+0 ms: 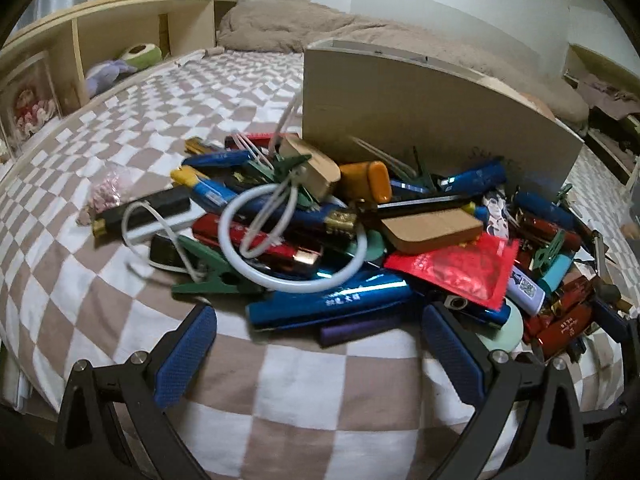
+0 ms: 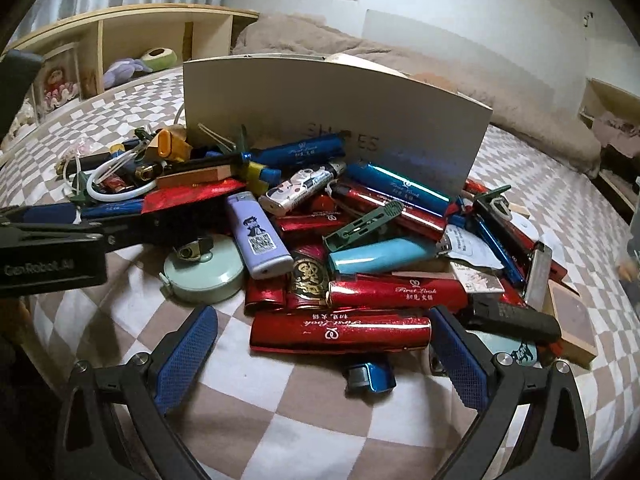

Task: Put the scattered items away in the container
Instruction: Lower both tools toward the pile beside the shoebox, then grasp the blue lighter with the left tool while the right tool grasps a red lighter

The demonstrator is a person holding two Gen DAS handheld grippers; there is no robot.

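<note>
A heap of small items lies on the checkered bed in front of a beige box (image 1: pixel 420 120), also in the right wrist view (image 2: pixel 332 104). The heap holds red (image 2: pixel 340 330) and blue lighters (image 1: pixel 332 300), a white cable ring (image 1: pixel 292 240), green clips (image 1: pixel 212 276), a red foil packet (image 1: pixel 460 268), a purple lighter (image 2: pixel 258 236) and a mint tape measure (image 2: pixel 204 268). My left gripper (image 1: pixel 320 356) is open and empty just before the blue lighter. My right gripper (image 2: pixel 324 356) is open and empty, its fingers to either side of the nearest red lighter. The left gripper's body (image 2: pixel 52 248) shows at left in the right wrist view.
The checkered bedspread (image 1: pixel 100 280) stretches left and toward me. A wooden shelf (image 1: pixel 120 36) with plush toys stands at the far left. A rumpled beige blanket (image 1: pixel 280 24) lies behind the box. Dark furniture (image 1: pixel 608 120) is at the right.
</note>
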